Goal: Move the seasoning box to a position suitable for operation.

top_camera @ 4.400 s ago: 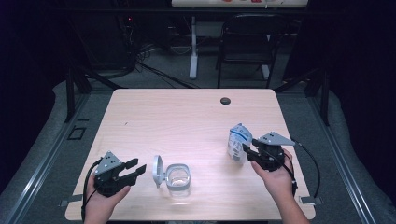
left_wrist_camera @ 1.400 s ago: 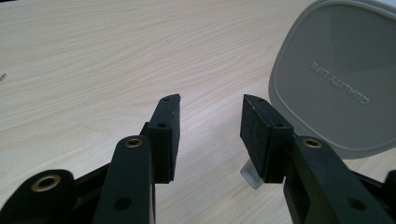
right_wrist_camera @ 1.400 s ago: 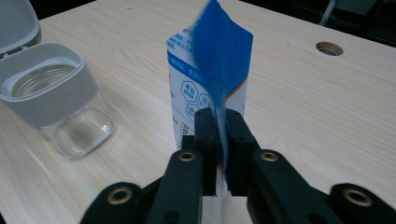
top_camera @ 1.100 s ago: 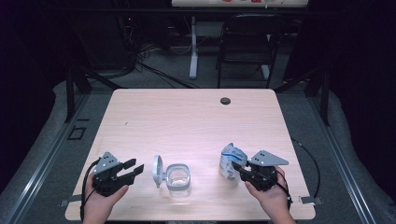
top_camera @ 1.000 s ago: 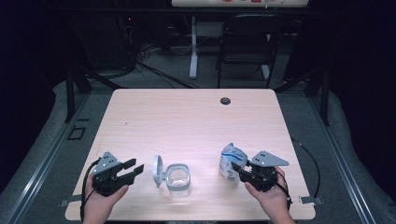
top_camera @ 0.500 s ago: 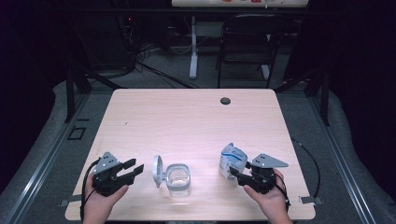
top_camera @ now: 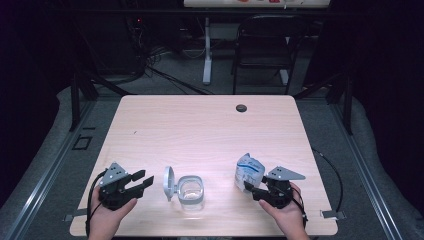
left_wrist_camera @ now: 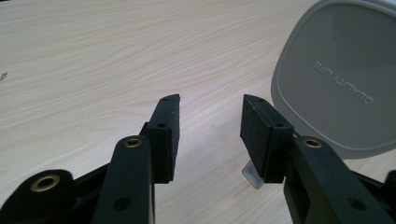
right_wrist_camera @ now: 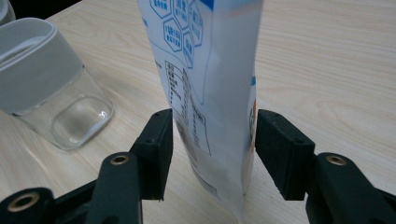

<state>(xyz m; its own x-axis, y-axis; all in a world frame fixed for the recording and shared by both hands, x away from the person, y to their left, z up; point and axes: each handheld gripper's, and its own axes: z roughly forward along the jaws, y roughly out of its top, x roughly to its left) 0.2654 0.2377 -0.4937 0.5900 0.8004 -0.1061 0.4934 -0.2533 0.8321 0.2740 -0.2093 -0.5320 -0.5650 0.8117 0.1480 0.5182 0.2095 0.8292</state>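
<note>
**Inspector:** Status of the right gripper (top_camera: 252, 189) and its load?

**Assessor:** The pouch (top_camera: 248, 170) stands upright on the table (top_camera: 200, 130), near the front edge and to the right of the open jar (top_camera: 191, 190). It sits between the jaws, which have just been opening. The pads now stand spread at either side of the pouch and no squeeze shows on it. I judge this to be a release

**Inspector:** Recommendation for doing it well?

**Assessor:** Spread the jaws until both pads are clear, then draw straight back toward the person. A sideways drift would drag a pad across the soft wall and could tip the pouch. Check that it stands on its own before leaving it

**Inspector:** And the left gripper (top_camera: 142, 179)?

**Assessor:** Jaws apart with nothing between them, low over the table just left of the jar's lid (top_camera: 169, 182), which is hinged up

**Inspector:** Differences between views?

**Assessor:** The right gripper view shows the pouch's (right_wrist_camera: 210, 70) printed panel and how close the pads stand to it, with the jar (right_wrist_camera: 51, 88) apart. The left gripper view shows lettering on the lid (left_wrist_camera: 336, 79). The high view gives the overall layout, but not the pad clearance
</note>
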